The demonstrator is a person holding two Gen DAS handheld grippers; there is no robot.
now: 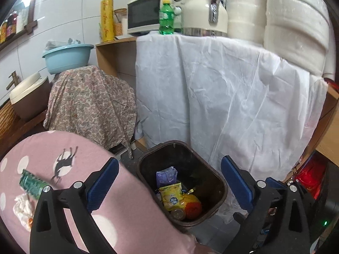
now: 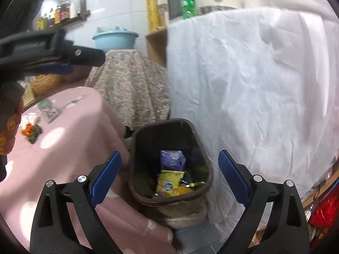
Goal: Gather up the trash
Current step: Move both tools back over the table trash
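Note:
A dark brown trash bin (image 1: 220, 187) stands on the floor between a pink-clothed table (image 1: 84, 154) and a white-draped counter. It holds a yellow packet (image 1: 171, 196), a purple wrapper (image 1: 166, 174) and an orange item (image 1: 192, 208). My left gripper (image 1: 169, 182) is open and empty above the bin. My right gripper (image 2: 169, 176) is open and empty above the same bin (image 2: 135, 160). A green wrapper (image 1: 31, 185) and crumpled white tissue (image 1: 22, 208) lie on the pink table. In the right wrist view, tissue (image 2: 30, 117) and orange-green scraps (image 2: 31, 131) lie there, with the left gripper (image 2: 70, 61) above.
A paisley-covered object (image 1: 91, 103) stands behind the table, with a blue basin (image 1: 66, 56) above. The white-draped counter (image 1: 233, 97) carries a green bottle (image 1: 166, 18), a kettle (image 1: 204, 10) and a microwave (image 1: 144, 13). A red bag (image 1: 310, 175) sits at the right.

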